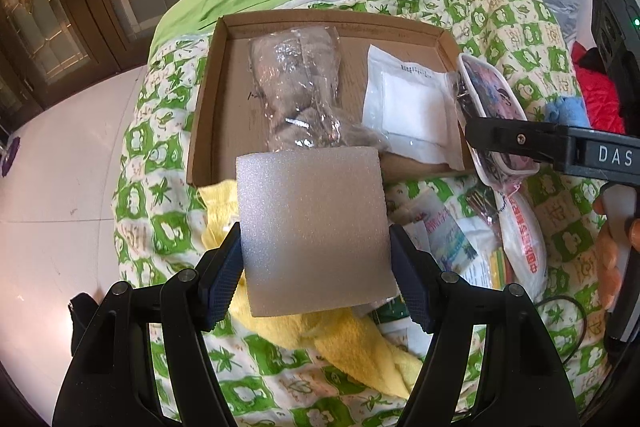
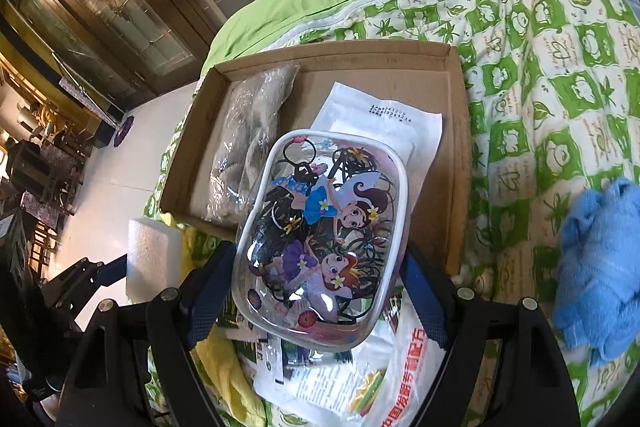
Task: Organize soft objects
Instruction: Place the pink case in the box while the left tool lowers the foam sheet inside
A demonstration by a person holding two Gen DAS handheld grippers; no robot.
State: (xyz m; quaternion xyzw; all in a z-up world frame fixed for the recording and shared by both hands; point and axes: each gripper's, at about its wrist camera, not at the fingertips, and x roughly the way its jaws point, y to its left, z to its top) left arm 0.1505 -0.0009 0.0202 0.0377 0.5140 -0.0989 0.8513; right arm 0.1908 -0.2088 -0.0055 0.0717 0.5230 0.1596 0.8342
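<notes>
**Both grippers carry soft items toward a half-filled cardboard tray**

In the left wrist view, pale floor fills the left edge, and a bed with a green-and-white patterned quilt [image 1: 160,227] takes the middle. At the lower centre, the left gripper [image 1: 316,271] is clenched on a white foam block [image 1: 312,227], its blue pads pressed against both sides. The block is square, matte and finely grained, held above a yellow towel [image 1: 352,343] just in front of the tray's near edge.

Above it, at centre frame, lies the shallow cardboard tray [image 1: 208,99]. Two things already rest inside: a grey plush item in clear wrap [image 1: 296,87] on the left, and a flat white packet [image 1: 408,111] on the right.

In the right wrist view, the right gripper [image 2: 316,271] grasps a clear pouch [image 2: 324,235] with a white rim and cartoon girls printed on it, full of dark hair ties. It hangs over the tray's near right part.

Still loose on the quilt: a printed white bag [image 2: 384,379] below the pouch and a blue fluffy cloth [image 2: 600,267] at far right. The job looks roughly half done.
</notes>
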